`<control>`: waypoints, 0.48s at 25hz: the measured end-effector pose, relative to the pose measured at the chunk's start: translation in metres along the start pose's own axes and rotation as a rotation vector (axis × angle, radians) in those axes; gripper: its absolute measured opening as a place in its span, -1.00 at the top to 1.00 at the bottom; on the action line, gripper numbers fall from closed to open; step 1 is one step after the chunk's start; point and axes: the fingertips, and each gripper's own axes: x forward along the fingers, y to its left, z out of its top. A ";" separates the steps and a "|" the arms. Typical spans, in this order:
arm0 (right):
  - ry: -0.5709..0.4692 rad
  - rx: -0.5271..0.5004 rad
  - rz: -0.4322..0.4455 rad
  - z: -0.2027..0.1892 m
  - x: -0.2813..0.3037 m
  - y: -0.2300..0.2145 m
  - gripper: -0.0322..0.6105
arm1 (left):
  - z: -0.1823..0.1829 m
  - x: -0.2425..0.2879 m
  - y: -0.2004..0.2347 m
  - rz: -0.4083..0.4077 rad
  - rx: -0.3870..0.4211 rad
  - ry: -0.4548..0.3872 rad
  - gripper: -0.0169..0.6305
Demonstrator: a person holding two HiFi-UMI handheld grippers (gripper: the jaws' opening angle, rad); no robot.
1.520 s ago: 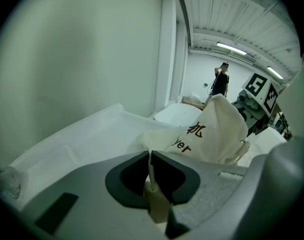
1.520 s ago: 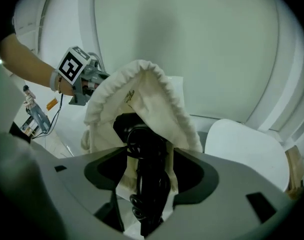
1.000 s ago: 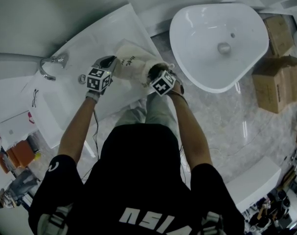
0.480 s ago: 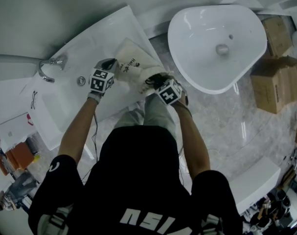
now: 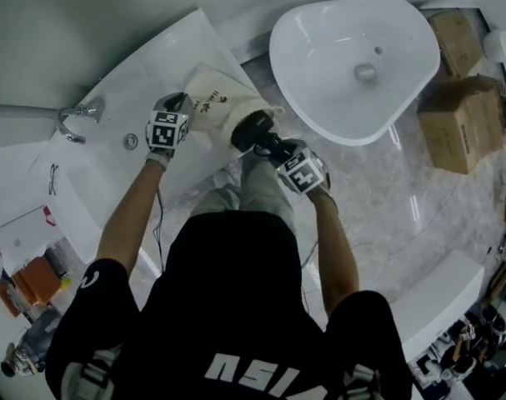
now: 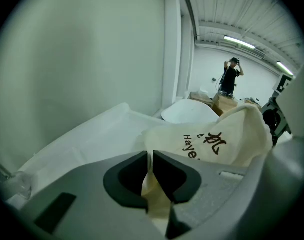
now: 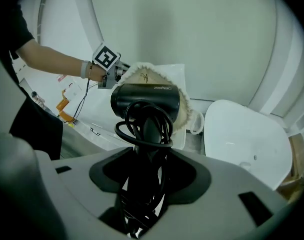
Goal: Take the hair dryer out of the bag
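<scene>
Right gripper [image 7: 144,179] is clamped on the hair dryer [image 7: 146,100] by its handle and wrapped cord, just outside the bag [image 5: 209,105], at its 4 o'clock. Left gripper [image 6: 152,176] pinches the floppy cloth. Hard, probably top-heavy; handle's the spot.

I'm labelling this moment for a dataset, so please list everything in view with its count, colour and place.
bag: one, cream with dark print, lying on the rectangular sink
hair dryer: one, black, cord wound round its handle, at the bag's mouth
rectangular sink: one, white, left part of the head view
faucet: one, chrome, at that sink's left end
oval basin: one, white, right of the bag
cardboard boxes: at least two, brown, right of the oval basin
left gripper: one, grey, shut on the bag's cloth
right gripper: one, grey, shut on the hair dryer's handle
</scene>
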 end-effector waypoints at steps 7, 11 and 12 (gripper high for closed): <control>-0.089 0.095 -0.074 -0.008 -0.042 0.000 0.28 | 0.012 -0.028 -0.002 -0.040 -0.007 -0.064 0.61; -0.168 0.149 -0.109 0.002 -0.062 -0.006 0.28 | 0.027 -0.055 -0.004 -0.048 -0.001 -0.136 0.61; -0.191 0.158 -0.123 0.009 -0.067 -0.009 0.28 | 0.032 -0.063 -0.006 -0.051 -0.001 -0.160 0.61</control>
